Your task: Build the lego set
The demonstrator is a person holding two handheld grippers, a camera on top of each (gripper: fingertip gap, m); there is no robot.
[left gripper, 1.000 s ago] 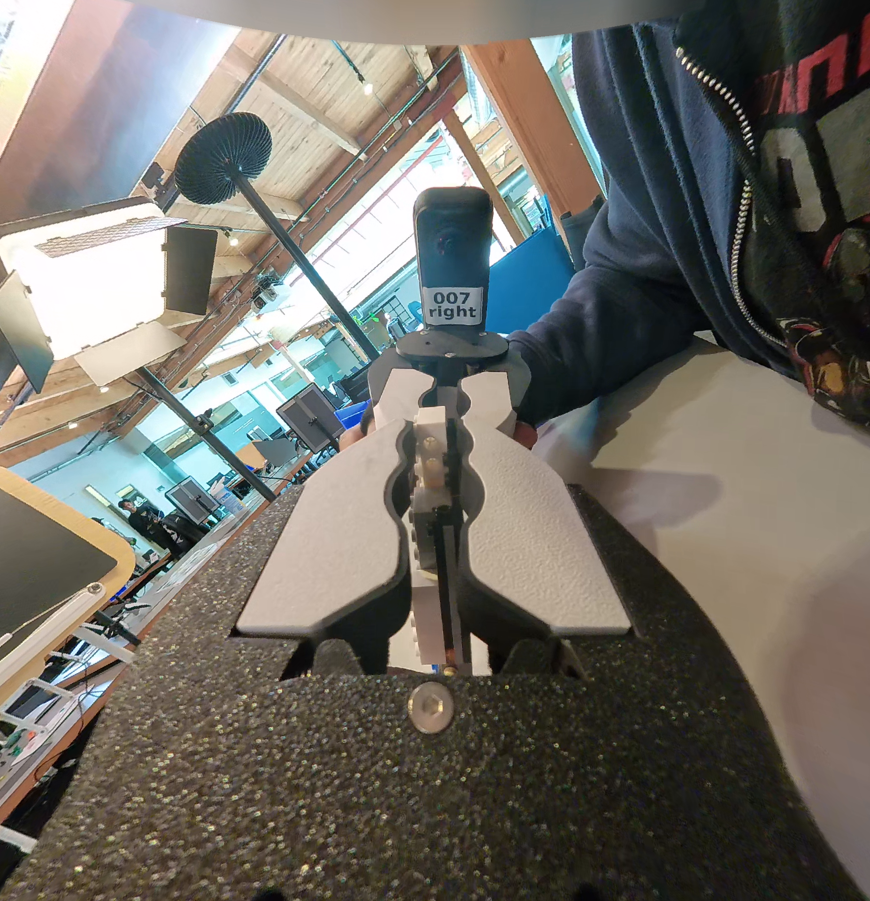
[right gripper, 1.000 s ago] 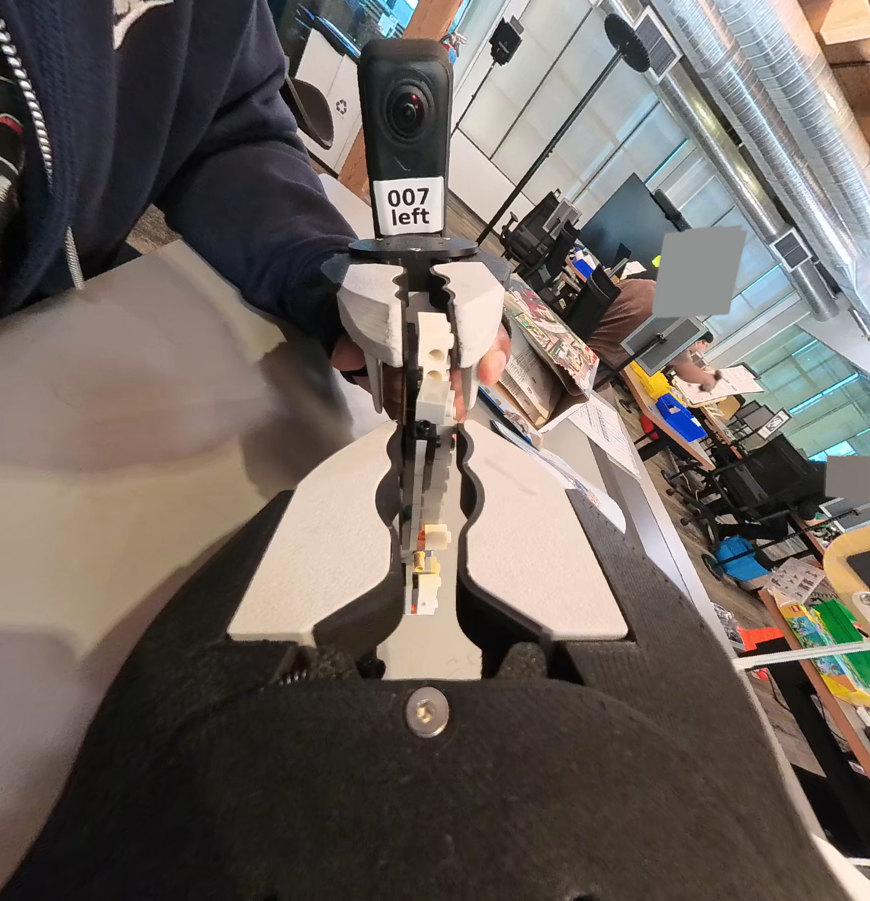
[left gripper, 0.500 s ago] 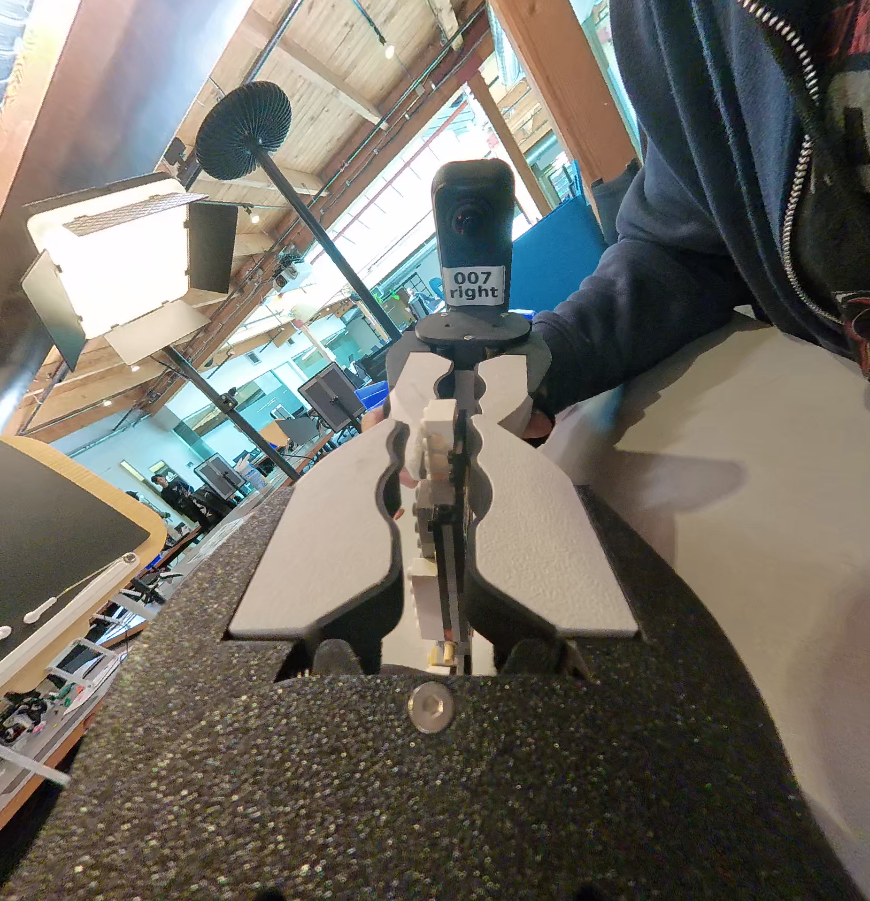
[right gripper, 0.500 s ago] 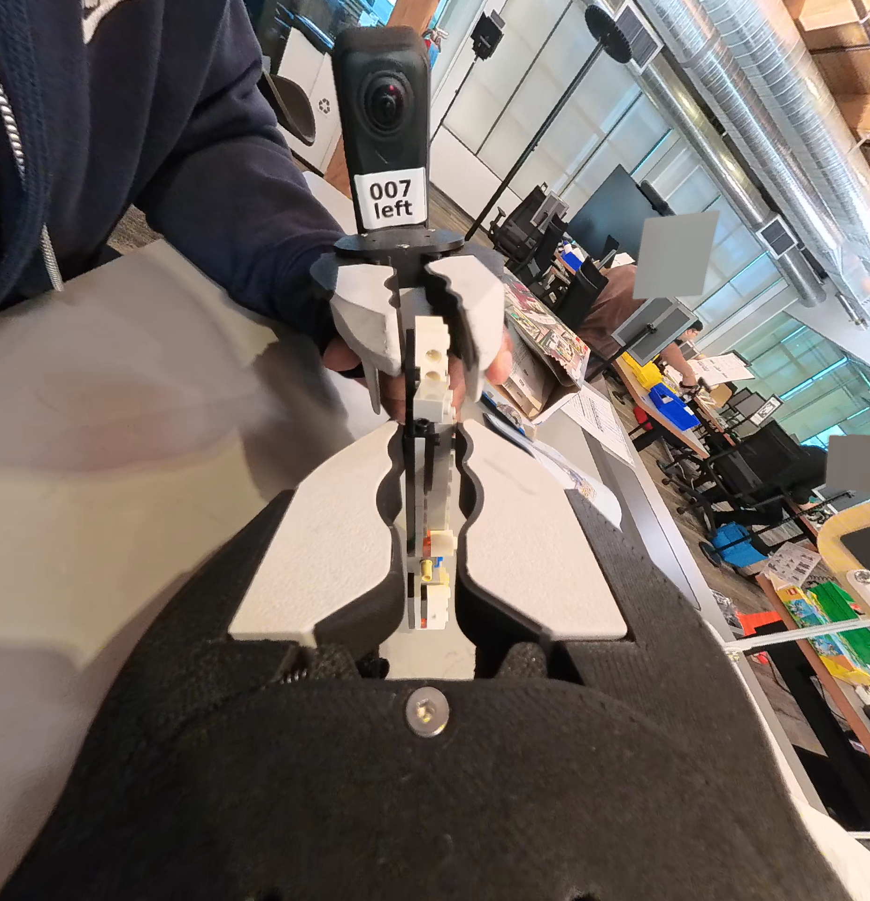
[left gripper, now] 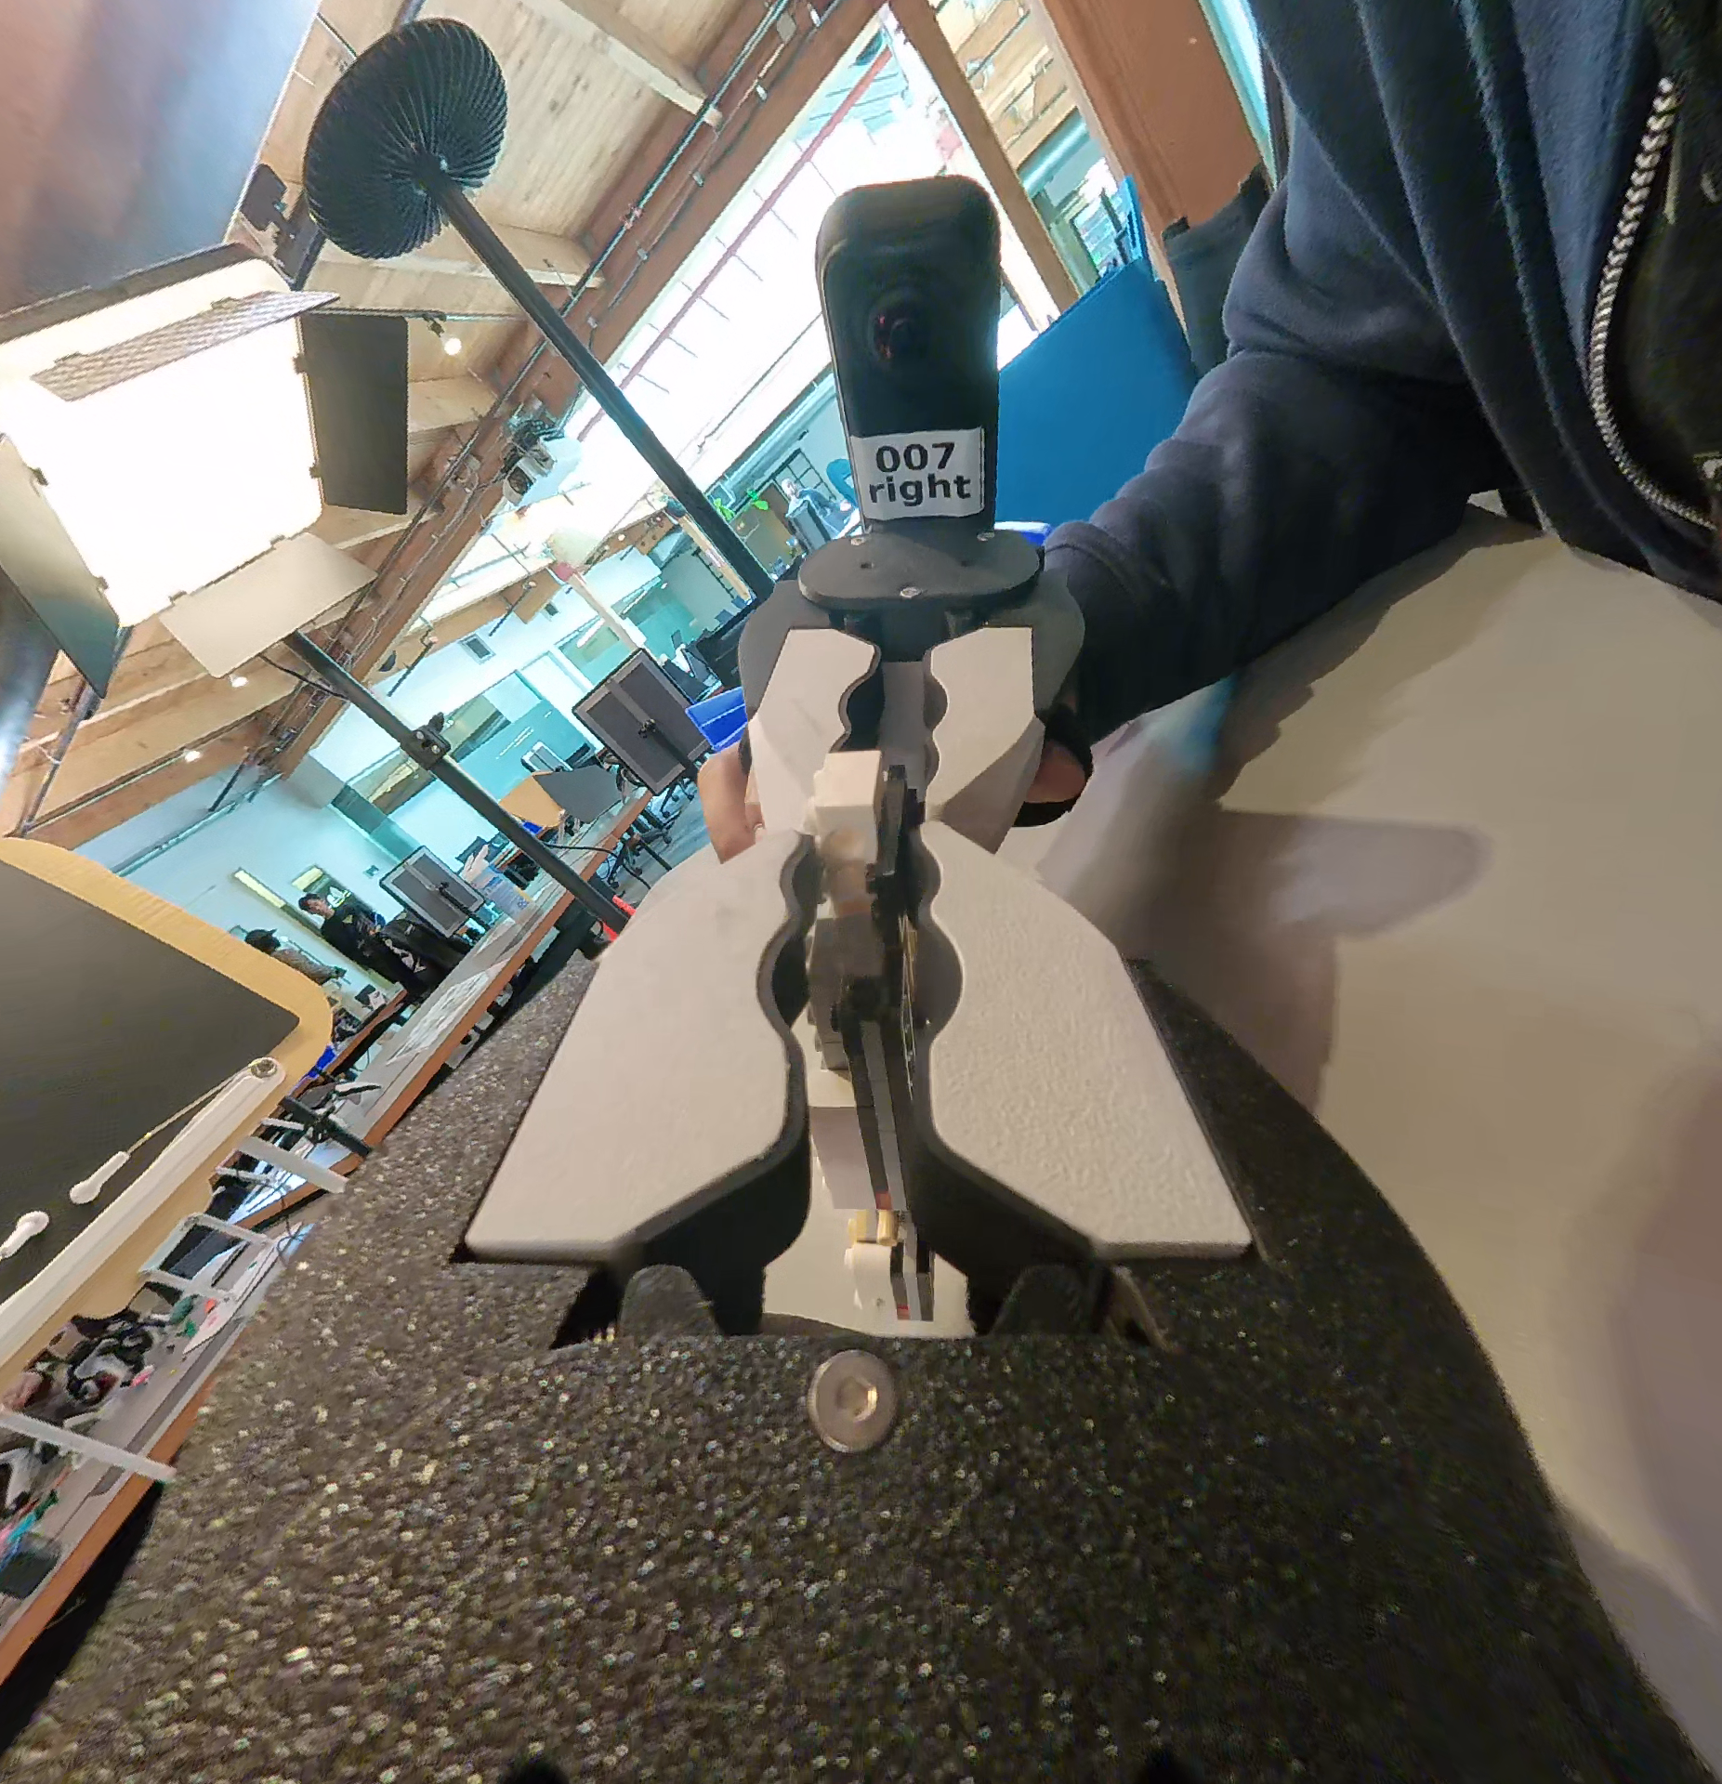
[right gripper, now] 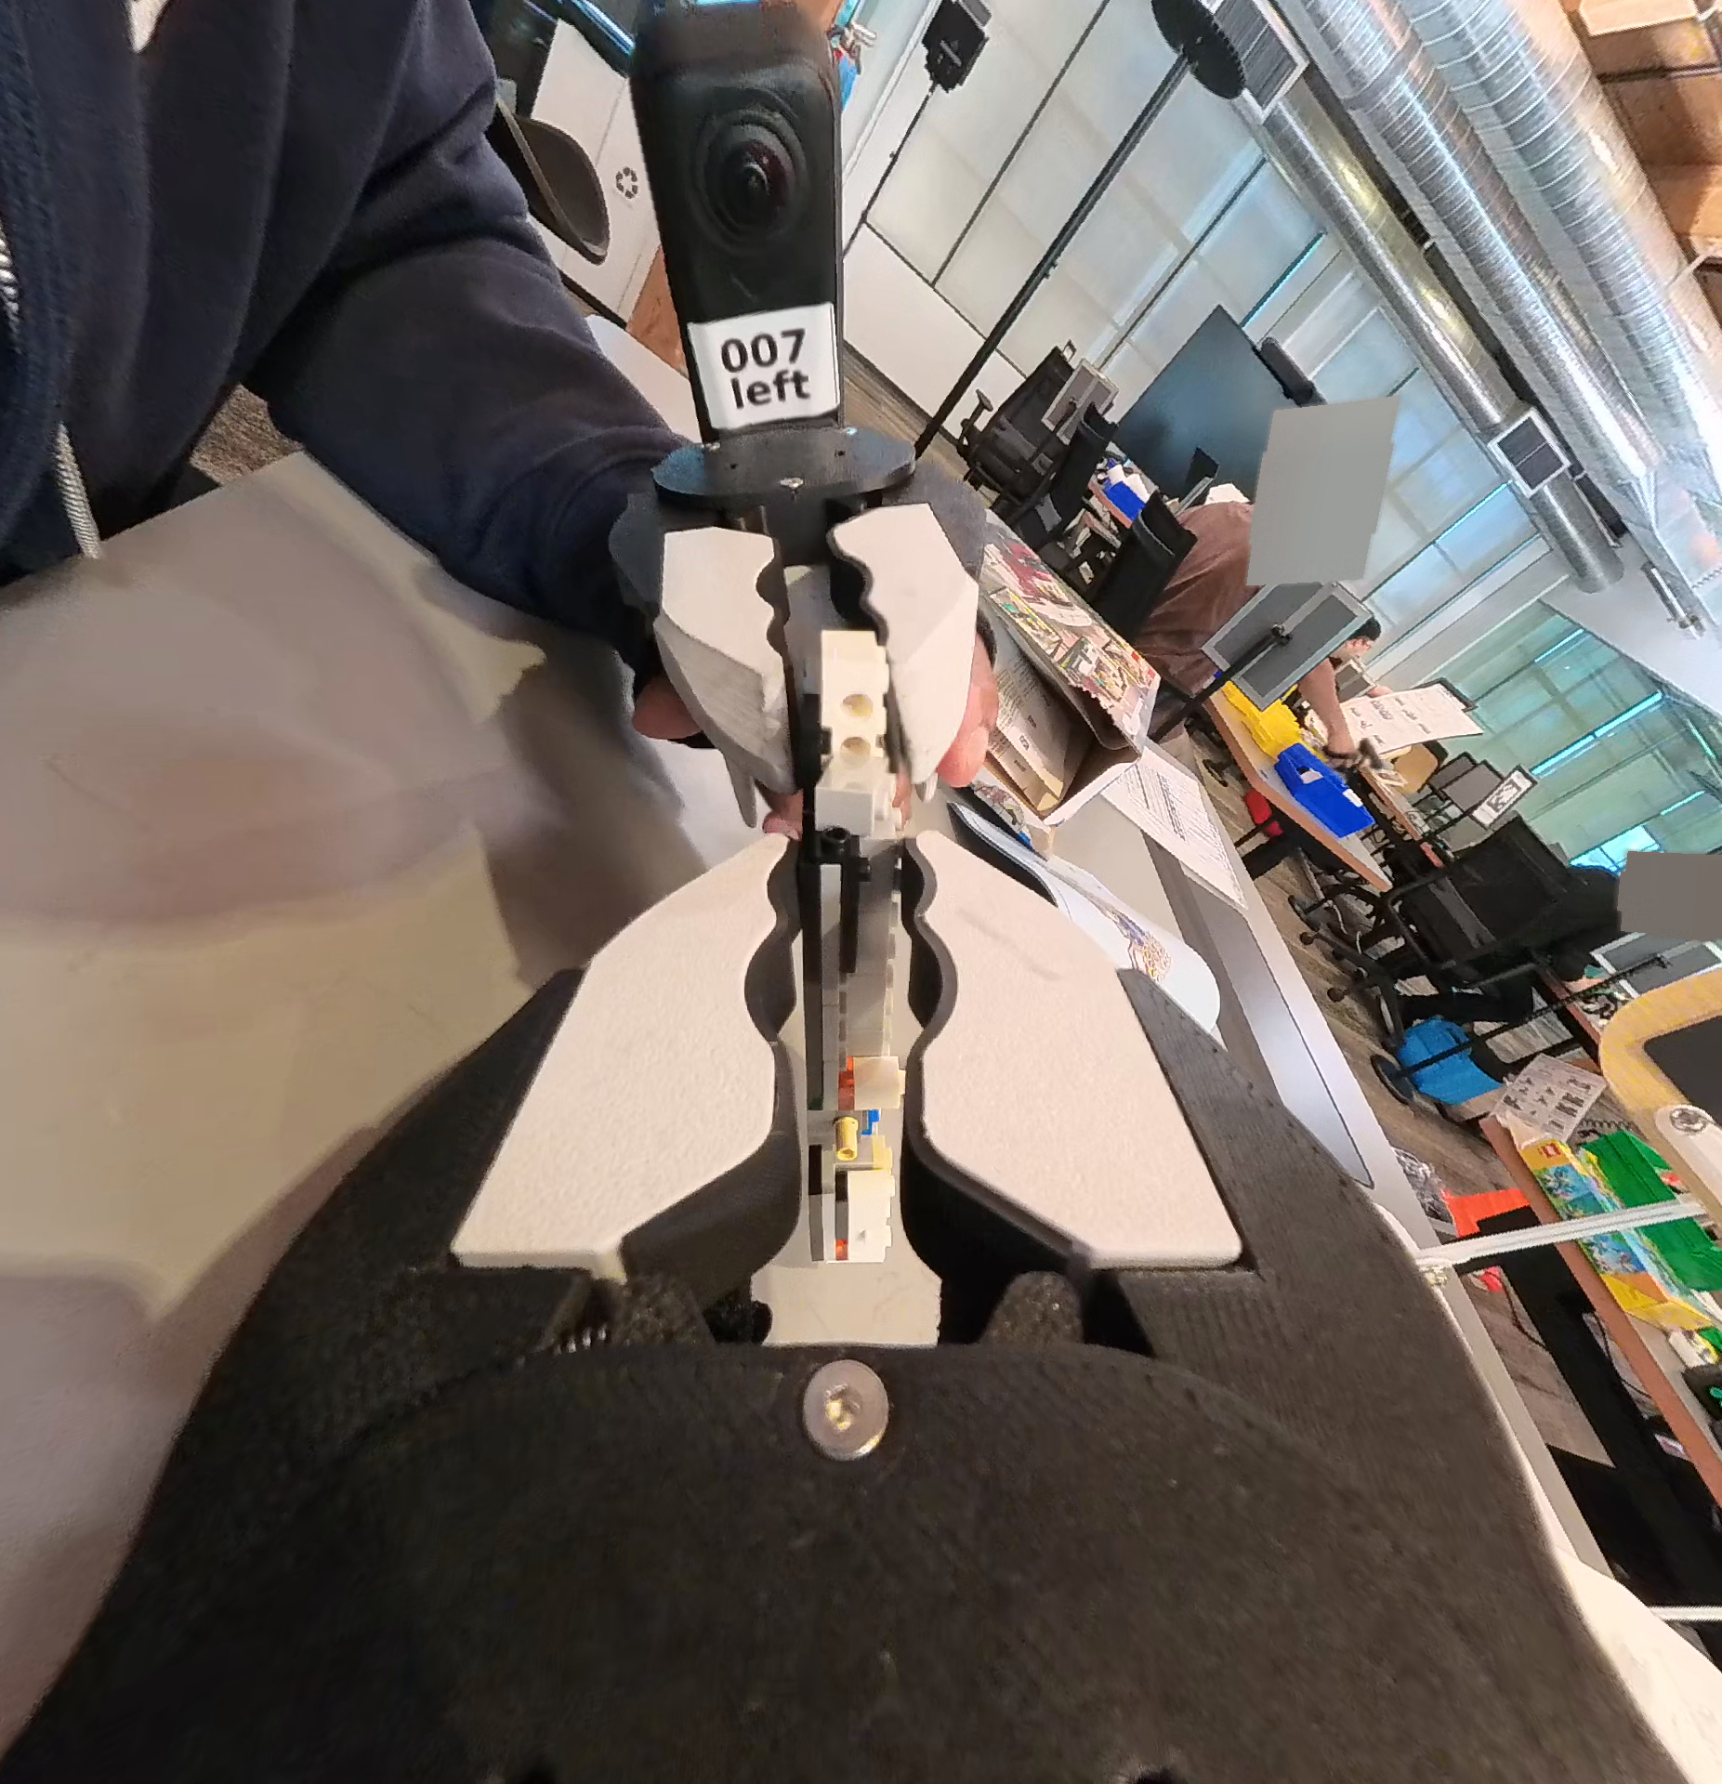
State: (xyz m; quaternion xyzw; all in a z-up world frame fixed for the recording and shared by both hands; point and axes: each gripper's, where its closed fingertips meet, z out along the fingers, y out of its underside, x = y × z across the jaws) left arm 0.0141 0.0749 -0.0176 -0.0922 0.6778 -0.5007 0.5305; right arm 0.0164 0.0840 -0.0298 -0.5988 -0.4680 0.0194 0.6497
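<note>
My two grippers face each other tip to tip above a pale table (left gripper: 1417, 1062). A long brick assembly (left gripper: 866, 1110) of black, grey and white bricks runs lengthwise through both. My left gripper (left gripper: 861, 850) is shut on it, and its fingers (right gripper: 731, 714) press a white two-hole brick (right gripper: 852, 714) and black plate at that end. My right gripper (right gripper: 849, 850) is shut on the same assembly (right gripper: 852, 1110), which carries small red, yellow and blue parts near my palm. In the left wrist view the right gripper (left gripper: 876, 821) clamps a white end brick (left gripper: 847, 796).
A person's navy sleeve (left gripper: 1272, 541) and torso stand close at the right. A lit light panel (left gripper: 161, 434) and black stands (left gripper: 548, 280) are at the left. An open box of booklets (right gripper: 1059, 695) and papers (right gripper: 1175, 821) lie on the table beyond the left gripper. Less than 4 cm separates the two grippers' tips.
My left jaws widened a little around the assembly, then closed on it again. The right gripper kept its hold. Both grippers tilted slightly and drew closer together.
</note>
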